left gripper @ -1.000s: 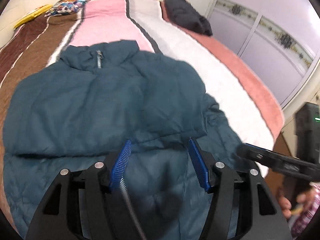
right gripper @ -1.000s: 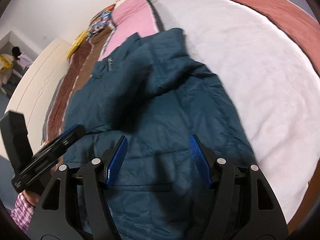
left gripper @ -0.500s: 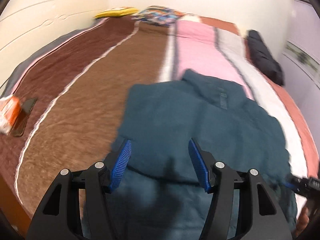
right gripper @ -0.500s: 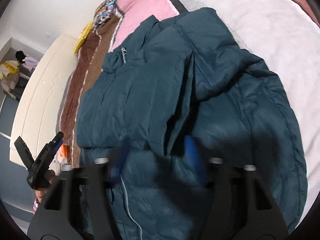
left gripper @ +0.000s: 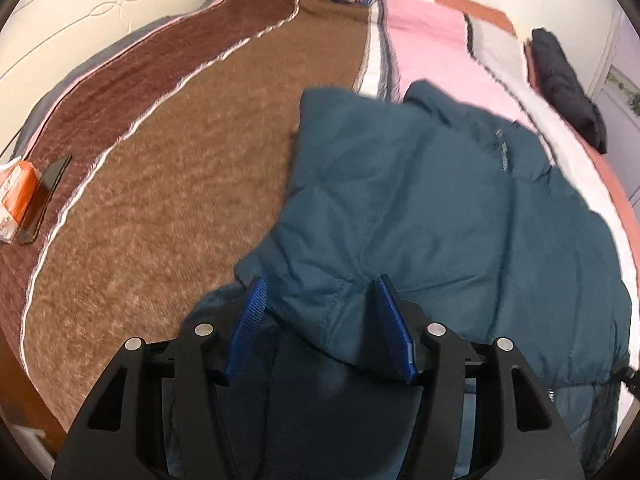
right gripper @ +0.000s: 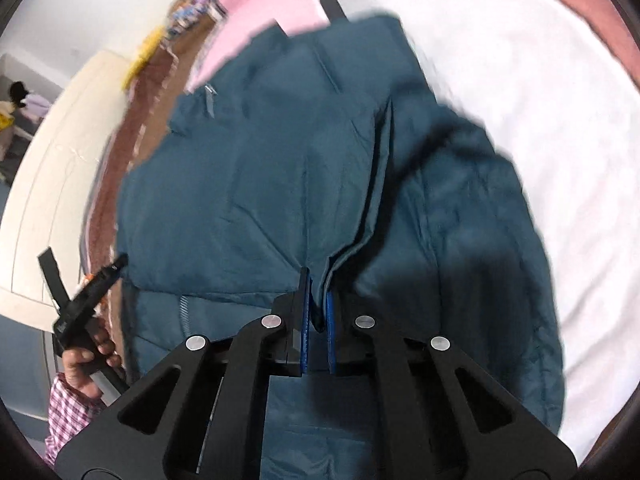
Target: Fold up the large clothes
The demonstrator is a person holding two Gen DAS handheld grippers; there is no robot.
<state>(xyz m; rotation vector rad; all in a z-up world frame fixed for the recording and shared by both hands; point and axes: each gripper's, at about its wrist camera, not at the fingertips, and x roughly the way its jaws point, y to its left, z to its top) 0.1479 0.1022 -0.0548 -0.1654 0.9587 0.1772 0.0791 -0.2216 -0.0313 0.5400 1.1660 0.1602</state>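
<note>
Folding is at the grasp: right tool (right gripper: 316,300) closing on the jacket (right gripper: 280,184) edge between its pads, left tool (left gripper: 320,320) open astride a cuff (left gripper: 320,304), which it must pinch next.

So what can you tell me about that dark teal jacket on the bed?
The jacket is a puffy, quilted teal coat with a stand-up collar and a front zip. It lies front up on the striped blanket, both sleeves folded across its chest. The right gripper jaws are closing on a sleeve cuff; the left gripper jaws straddle the other cuff without pressing it.
</note>
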